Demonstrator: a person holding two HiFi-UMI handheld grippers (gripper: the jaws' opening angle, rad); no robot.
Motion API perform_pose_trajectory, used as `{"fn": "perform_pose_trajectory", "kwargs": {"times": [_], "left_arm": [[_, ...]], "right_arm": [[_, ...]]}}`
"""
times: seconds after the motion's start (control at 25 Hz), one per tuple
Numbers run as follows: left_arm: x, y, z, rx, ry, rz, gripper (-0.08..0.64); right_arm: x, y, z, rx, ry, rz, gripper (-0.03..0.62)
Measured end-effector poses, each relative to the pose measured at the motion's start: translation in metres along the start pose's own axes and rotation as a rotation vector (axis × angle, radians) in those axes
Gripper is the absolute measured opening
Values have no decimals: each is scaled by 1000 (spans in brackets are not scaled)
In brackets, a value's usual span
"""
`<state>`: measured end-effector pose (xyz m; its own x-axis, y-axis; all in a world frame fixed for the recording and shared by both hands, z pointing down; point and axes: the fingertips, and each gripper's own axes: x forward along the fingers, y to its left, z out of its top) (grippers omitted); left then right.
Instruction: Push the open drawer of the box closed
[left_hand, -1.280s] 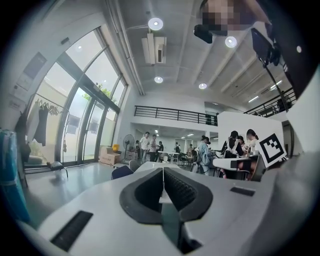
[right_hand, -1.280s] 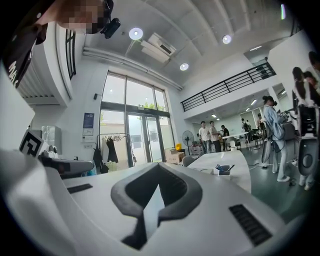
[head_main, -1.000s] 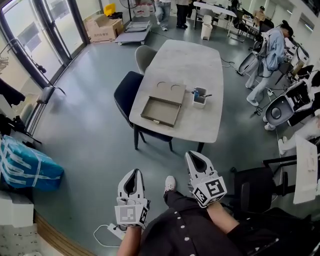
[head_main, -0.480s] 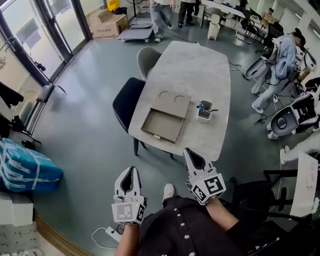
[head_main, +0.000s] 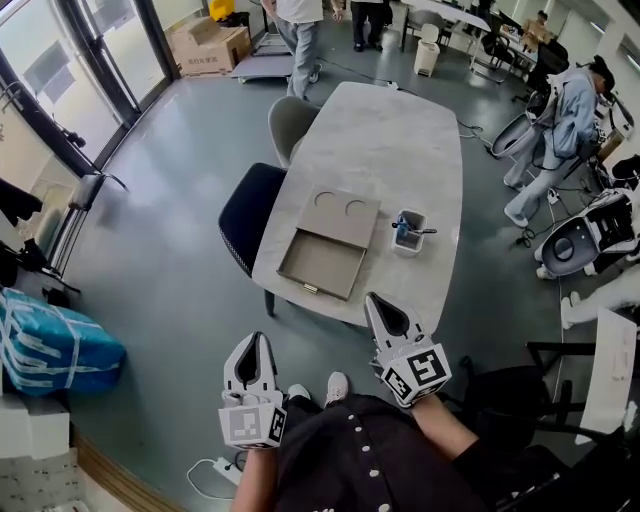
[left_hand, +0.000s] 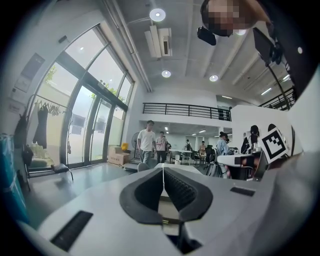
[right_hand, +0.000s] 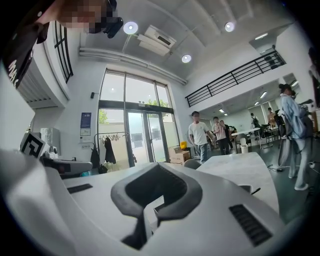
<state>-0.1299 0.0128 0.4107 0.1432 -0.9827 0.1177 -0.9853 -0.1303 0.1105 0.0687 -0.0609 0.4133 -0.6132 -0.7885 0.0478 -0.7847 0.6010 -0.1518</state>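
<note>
The tan box (head_main: 340, 212) lies on the grey table (head_main: 400, 140), its top marked with two round recesses. Its drawer (head_main: 318, 264) is pulled out toward me, empty, with a small handle on its near edge. Both grippers are held low in front of my body, short of the table and apart from the box. The left gripper (head_main: 252, 340) is over the floor with its jaws shut and empty. The right gripper (head_main: 373, 300) is at the table's near edge, also shut and empty. In the left gripper view the left gripper (left_hand: 162, 170) shows its tips meeting, and the right gripper (right_hand: 156, 166) looks the same in its own view.
A small pen cup (head_main: 406, 231) stands right of the box. A dark chair (head_main: 248, 212) and a grey chair (head_main: 288, 122) sit along the table's left side. A person in white (head_main: 296, 28) walks beyond the far end. A power strip (head_main: 215, 466) lies on the floor.
The view has closed in on the table, so the box sits lower and nearer. The person in white has walked closer to the table's far end. Both grippers stay shut.
</note>
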Motion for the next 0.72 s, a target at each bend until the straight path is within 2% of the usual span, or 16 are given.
{"fn": "perform_pose_trajectory", "kwargs": {"times": [0.32, 0.72], "left_arm": [[39, 14, 1, 1, 6, -37, 17], [96, 50, 26, 26, -25, -100, 17]], "right_arm": [[29, -15, -4, 9, 2, -39, -3], [92, -22, 20, -7, -38, -81, -2]]}}
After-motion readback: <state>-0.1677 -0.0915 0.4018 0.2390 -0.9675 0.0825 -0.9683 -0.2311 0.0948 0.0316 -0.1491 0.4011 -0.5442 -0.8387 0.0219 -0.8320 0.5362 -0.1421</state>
